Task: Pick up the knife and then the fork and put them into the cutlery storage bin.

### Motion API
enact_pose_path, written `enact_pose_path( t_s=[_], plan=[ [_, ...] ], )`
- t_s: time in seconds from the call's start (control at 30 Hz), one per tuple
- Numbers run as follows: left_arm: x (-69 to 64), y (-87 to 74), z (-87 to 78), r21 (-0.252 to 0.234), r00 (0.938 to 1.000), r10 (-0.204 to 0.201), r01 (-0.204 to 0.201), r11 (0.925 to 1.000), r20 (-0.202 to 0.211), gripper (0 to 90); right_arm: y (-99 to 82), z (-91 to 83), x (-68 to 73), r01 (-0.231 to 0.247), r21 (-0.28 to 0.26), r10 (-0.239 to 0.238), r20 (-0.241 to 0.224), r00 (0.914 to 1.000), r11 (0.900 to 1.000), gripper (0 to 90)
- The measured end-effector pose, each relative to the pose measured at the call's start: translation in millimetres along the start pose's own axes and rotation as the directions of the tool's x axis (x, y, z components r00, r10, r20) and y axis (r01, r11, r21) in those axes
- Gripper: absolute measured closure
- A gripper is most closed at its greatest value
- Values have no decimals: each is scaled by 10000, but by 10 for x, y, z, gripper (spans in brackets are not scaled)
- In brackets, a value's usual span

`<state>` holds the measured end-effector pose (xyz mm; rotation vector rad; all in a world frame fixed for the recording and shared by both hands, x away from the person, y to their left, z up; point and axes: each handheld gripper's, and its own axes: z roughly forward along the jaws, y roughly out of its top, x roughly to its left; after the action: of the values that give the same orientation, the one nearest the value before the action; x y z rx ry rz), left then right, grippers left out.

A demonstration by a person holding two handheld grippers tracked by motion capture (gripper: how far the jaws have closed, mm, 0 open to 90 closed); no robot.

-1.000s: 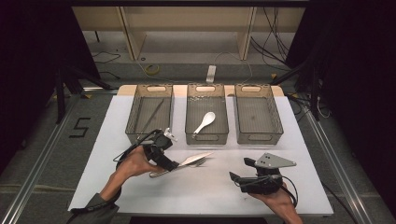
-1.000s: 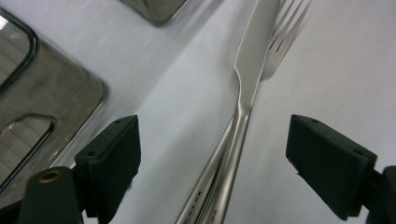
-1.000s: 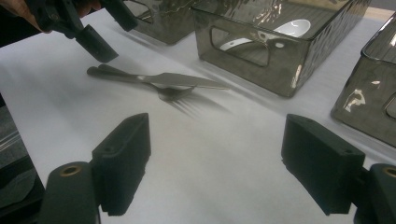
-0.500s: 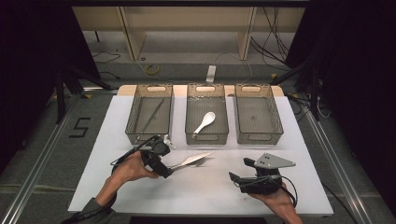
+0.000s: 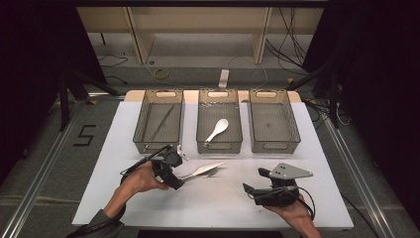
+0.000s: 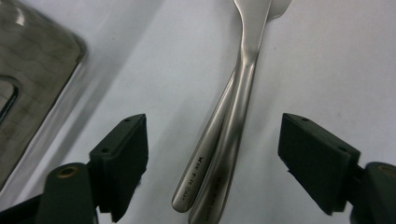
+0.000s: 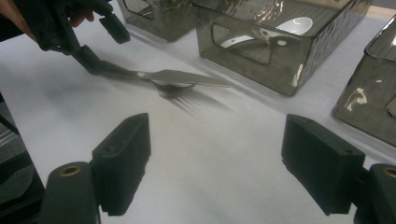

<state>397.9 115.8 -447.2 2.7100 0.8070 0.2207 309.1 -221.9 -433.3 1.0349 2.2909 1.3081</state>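
Two pieces of metal cutlery [image 5: 204, 170], what looks like a knife on a fork, lie stacked on the white table [image 5: 119, 148]. Their handles [image 6: 219, 158] point into my left gripper [image 5: 179, 171]. Its jaws stand either side of them, apart from the metal. The jaws have just been closing, and a gap remains on both sides. The right gripper view shows the cutlery [image 7: 173, 77] with the left gripper [image 7: 105, 44] at its handle end. My right gripper [image 5: 253, 182] rests at the front right, open and holding nothing [image 7: 215, 163].
Three smoky clear bins stand in a row at the back. The left bin [image 5: 140, 124] holds a thin rod, the middle bin [image 5: 219, 146] a white spoon [image 5: 218, 130], and the right bin [image 5: 297, 129] looks empty. The table's front edge is just behind both hands.
My left hand has shifted slightly toward the near left along the cutlery handles. The cutlery and my right gripper have stayed where they were.
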Motion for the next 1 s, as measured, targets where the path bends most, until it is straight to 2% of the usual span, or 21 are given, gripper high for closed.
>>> enact_pose_path(
  t_s=[0.13, 0.2, 0.33, 0.47, 0.5, 0.63, 0.67, 0.7, 0.77, 0.9, 1.0],
  plan=[
    [-7, 5, 14, 142, 9998, 176, -176, 9997, -30, 318, -3, 4, -1, -46, 75, 46, 36, 10000, 10000, 250],
    [-25, 16, 28, 112, 9996, 253, -253, 9996, 82, 350, -5, -1, 2, -36, 31, 36, 26, 10000, 10000, 250],
    [-60, 46, 88, 254, 9988, 499, -498, 9984, -30, 387, -8, -7, 8, -22, 38, 22, 36, 10000, 10000, 250],
    [-88, 79, 149, 471, 9958, 913, -910, 9947, -47, 443, -5, 4, 22, 43, 81, -43, 24, 10000, 10000, 250],
    [-90, 87, 168, 414, 9965, 834, -831, 9957, -53, 476, -4, 10, 31, 64, 109, -64, 26, 10000, 9999, 250],
    [-59, 104, 183, 372, 9961, 886, -887, 9954, 42, 517, -3, 10, 33, 75, 114, -76, 26, 10000, 9999, 250],
    [-54, 110, 187, 348, 9960, 892, -895, 9954, 91, 552, -4, 11, 31, 69, 124, -69, 17, 10000, 9999, 250],
    [-51, 121, 194, 366, 9959, 870, -879, 9955, 251, 564, -3, 13, 31, 67, 141, -67, 15, 10000, 9999, 250],
    [-48, 124, 196, 298, 9960, 834, -843, 9960, 309, 573, -3, 14, 31, 79, 157, -79, 14, 10000, 9998, 250],
    [-44, 141, 199, 391, 9935, 1016, -1036, 9939, 508, 653, -2, 17, 37, 118, 168, -118, 21, 9999, 9998, 250],
    [-58, 150, 205, 356, 9928, 1092, -1110, 9932, 493, 664, -2, 18, 39, 118, 167, -118, 15, 9999, 9998, 250]
  ],
)
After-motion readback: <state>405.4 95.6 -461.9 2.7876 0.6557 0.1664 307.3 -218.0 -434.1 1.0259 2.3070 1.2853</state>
